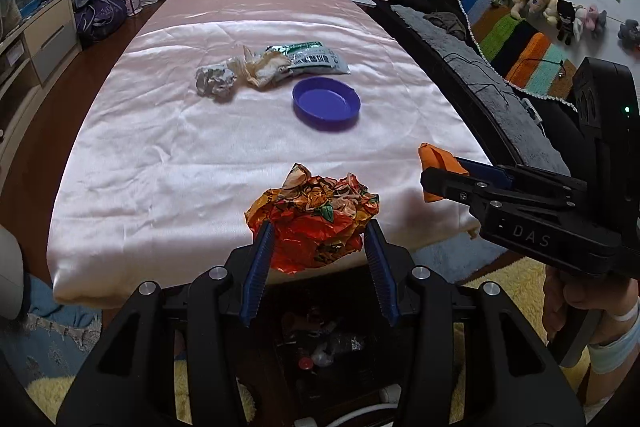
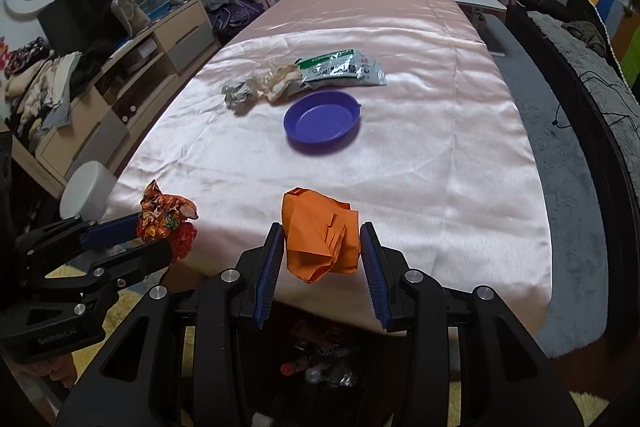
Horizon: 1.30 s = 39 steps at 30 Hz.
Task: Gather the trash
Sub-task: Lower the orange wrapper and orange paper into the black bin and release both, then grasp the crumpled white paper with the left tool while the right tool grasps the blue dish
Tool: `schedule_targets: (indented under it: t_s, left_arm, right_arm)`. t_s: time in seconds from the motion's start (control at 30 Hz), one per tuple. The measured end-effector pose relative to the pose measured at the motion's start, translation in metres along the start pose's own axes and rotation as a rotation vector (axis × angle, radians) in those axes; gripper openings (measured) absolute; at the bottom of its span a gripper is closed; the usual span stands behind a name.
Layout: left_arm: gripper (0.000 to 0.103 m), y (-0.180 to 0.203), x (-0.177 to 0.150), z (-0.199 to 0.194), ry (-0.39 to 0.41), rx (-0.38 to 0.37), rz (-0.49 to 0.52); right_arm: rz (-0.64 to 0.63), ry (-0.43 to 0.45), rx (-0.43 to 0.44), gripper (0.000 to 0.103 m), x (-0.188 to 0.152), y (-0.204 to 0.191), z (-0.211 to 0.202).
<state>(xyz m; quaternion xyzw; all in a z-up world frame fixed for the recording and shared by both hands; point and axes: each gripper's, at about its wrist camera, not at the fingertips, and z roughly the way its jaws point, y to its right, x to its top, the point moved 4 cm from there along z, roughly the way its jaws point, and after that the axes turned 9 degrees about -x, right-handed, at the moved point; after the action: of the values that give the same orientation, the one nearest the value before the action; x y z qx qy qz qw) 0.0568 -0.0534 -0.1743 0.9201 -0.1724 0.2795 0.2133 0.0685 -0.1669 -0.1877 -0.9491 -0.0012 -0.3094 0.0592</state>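
While both grippers are hanging over near table edge, left gripper (image 1: 318,241) is clamping crumpled orange-patterned wrapper (image 1: 316,223), jaws partly closed on it. Right gripper (image 2: 322,247) is pinching crumpled orange paper (image 2: 318,235) likewise. Blue dish (image 2: 322,123), foil ball (image 1: 214,81), crumpled tissue (image 1: 262,67), green-white packet (image 1: 314,57) are lying mid-table on pink cloth (image 1: 180,167). Dark bin (image 2: 316,363) with trash is sitting below jaws.

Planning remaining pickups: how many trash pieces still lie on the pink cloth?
3, clustered beyond the blue dish: crumpled silver foil, beige crumpled wrapper, green-white packet. Others could be hidden.
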Motion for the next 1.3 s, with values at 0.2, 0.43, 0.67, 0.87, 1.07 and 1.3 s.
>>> schedule_targets:
  t_s: [0.2, 0.43, 0.67, 0.87, 1.07, 1.3]
  left_arm:
    - [0.044, 0.004, -0.039, 0.001, -0.043, -0.007, -0.009]
    - [0.044, -0.003, -0.079, 0.023, -0.127, -0.002, -0.043]
    - [0.044, -0.007, -0.12, 0.057, -0.243, -0.016, -0.082]
    - [0.047, -0.008, -0.126, 0.068, -0.279, -0.016, -0.093]
    - [0.052, -0.009, -0.125, 0.071, -0.298, -0.011, -0.102]
    - [0.07, -0.013, -0.116, 0.058, -0.254, 0.021, -0.091]
  right_arm:
    - [-0.005, -0.033, 0.014, 0.04, -0.038, -0.011, -0.008]
    - [-0.003, -0.111, 0.013, 0.04, -0.082, -0.018, 0.006]
    - [0.019, -0.224, 0.001, 0.04, -0.115, -0.013, 0.036]
    - [0.052, -0.271, -0.003, 0.042, -0.124, -0.007, 0.045]
    - [0.069, -0.279, 0.002, 0.061, -0.121, -0.006, 0.047]
    - [0.088, -0.229, -0.007, 0.066, -0.108, 0.0, 0.034]
